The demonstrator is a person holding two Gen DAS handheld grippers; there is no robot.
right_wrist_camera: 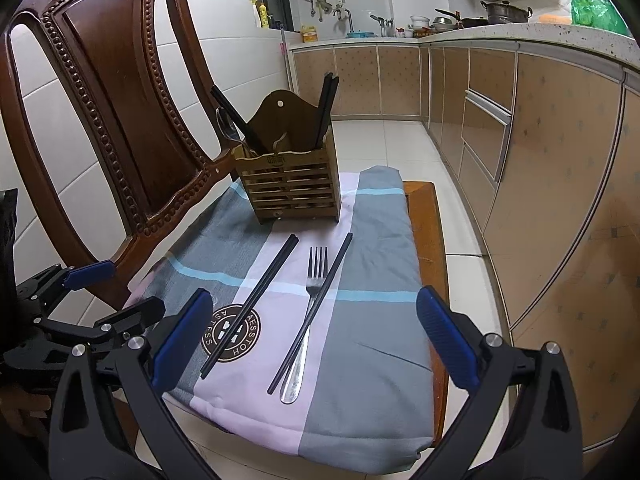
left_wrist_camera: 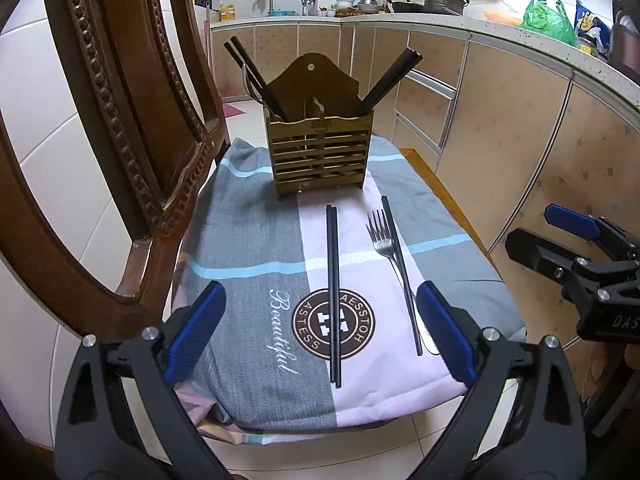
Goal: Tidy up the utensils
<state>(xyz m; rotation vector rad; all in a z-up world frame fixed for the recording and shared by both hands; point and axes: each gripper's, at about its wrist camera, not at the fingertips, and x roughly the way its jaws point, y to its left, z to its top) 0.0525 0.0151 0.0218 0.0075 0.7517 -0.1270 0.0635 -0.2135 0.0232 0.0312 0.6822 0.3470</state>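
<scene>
1. Left tongs [left_wrist_camera: 320, 340] are released, blue pads spread wide and holding nothing; they hover low at the near edge of the cushioned chair seat [left_wrist_camera: 248, 240], straddling the near ends of the pair of black chopsticks [left_wrist_camera: 333, 292].
2. Right tongs [right_wrist_camera: 316, 344] are likewise spread and empty, hanging over the near ends of the steel fork [right_wrist_camera: 310, 308] and the single black chopstick [right_wrist_camera: 316, 312] that lies across its handle.
3. Beyond them, at the far end of the seat, stands the slatted wooden utensil holder [left_wrist_camera: 320, 156] — already carrying chopsticks on both sides and a spoon [right_wrist_camera: 226, 128] on its left.
4. Judged step: picking up a loose piece. The chopstick pair lies touching, so I would close across both sticks near mid-length to keep them together.
5. The fork and crossing chopstick touch — lift the chopstick first, or the fork may drag it off the cushion.
</scene>
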